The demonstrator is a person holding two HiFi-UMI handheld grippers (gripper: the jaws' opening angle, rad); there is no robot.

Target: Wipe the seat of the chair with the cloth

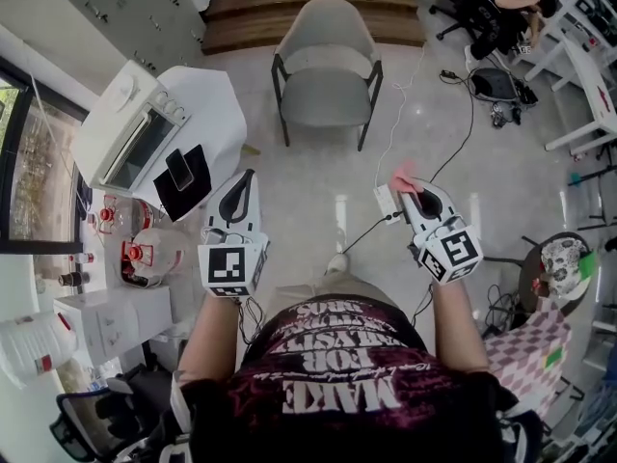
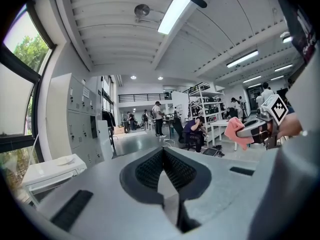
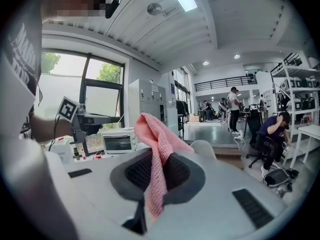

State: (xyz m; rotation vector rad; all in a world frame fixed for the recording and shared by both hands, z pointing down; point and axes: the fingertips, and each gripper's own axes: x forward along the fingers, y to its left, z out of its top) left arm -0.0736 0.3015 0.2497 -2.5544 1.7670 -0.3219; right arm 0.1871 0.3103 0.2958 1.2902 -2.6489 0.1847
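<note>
At the far left, a white worktop [image 1: 207,99] is carrying a toaster oven [image 1: 130,138], clear of the job. The left tongs [image 1: 248,177] are hovering closed on nothing, probably free because wiping needs only one tool. Ahead, well apart from both tools, the chair [image 1: 326,66] is standing with its seat [image 1: 326,96] bare. The right tongs [image 1: 406,187] are pinching the pink cloth [image 1: 403,173], a loose fold drooping over the jaws, apparently ready to be carried forward to the seat.
</note>
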